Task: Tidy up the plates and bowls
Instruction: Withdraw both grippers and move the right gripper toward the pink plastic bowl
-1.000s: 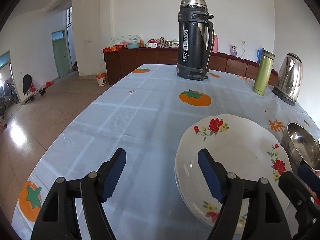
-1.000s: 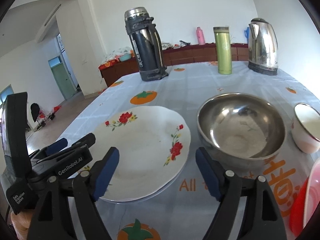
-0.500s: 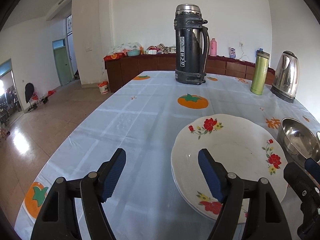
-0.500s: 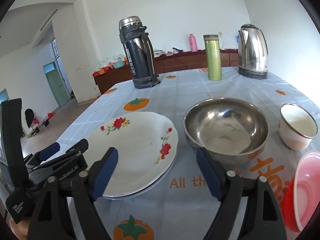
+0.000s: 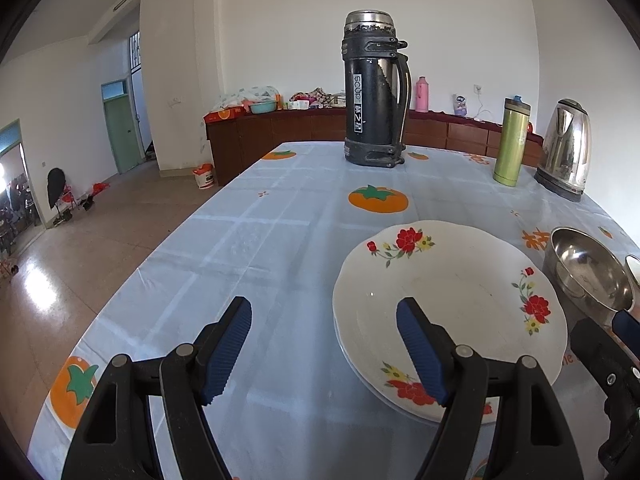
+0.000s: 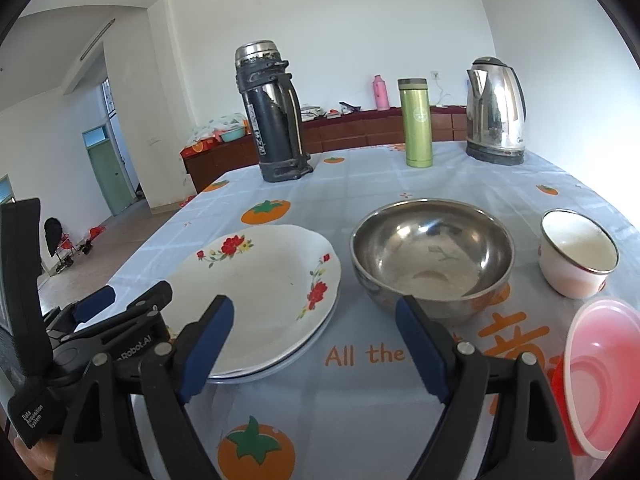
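A stack of white flowered plates [image 5: 460, 304] lies on the table; it also shows in the right wrist view [image 6: 268, 280]. A steel bowl [image 6: 432, 252] sits right of it, seen at the edge of the left wrist view [image 5: 584, 272]. A white enamel bowl [image 6: 576, 256] and a pink plastic bowl [image 6: 604, 372] lie further right. My left gripper [image 5: 324, 348] is open and empty, its right finger over the plates' near rim. My right gripper [image 6: 314, 344] is open and empty, above the cloth in front of plates and steel bowl.
A tall black thermos [image 5: 374, 96], a green flask [image 5: 512, 140] and a steel kettle [image 5: 566, 148] stand at the far end of the table. The table's left edge [image 5: 132, 280] drops to open floor. A wooden sideboard [image 5: 280, 128] runs along the back wall.
Both grippers have pulled back and risen a little, so the plates and bowls look farther off. The pink bowl has come into the right wrist view. Both grippers stay open.
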Demonstrator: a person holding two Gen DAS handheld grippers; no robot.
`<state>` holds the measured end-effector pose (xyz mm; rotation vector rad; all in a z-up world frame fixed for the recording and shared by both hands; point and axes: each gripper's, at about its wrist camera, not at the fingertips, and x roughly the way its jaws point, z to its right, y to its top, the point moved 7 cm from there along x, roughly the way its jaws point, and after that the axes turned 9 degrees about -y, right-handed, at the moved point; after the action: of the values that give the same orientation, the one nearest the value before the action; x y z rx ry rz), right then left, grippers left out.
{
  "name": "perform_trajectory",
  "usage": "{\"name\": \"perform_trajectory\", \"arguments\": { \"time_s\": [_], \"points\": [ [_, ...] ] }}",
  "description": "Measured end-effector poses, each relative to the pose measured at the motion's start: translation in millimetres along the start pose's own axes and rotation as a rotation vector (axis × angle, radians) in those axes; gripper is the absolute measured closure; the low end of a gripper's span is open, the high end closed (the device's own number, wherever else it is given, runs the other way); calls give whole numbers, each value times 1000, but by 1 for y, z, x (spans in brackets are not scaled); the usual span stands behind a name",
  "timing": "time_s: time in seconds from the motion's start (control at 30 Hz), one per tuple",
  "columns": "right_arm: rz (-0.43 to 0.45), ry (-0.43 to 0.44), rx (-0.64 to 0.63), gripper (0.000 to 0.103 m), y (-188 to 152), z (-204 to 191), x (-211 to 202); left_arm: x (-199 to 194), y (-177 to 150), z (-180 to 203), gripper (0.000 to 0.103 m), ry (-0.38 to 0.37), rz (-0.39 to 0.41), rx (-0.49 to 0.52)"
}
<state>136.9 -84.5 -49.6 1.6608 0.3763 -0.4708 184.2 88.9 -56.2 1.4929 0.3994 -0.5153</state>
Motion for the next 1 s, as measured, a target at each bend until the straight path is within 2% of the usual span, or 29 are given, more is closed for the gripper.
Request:
{"name": "perform_trajectory", "arguments": {
  "time_s": [0.7,1.0],
  "points": [
    [13,-7,-10,18,-3,6,-13,-17,-9,10,26,-7,12,14],
    [44,-32,-26,18,-4,13,-27,-27,-17,22,26,-35,13,25]
  ]
}}
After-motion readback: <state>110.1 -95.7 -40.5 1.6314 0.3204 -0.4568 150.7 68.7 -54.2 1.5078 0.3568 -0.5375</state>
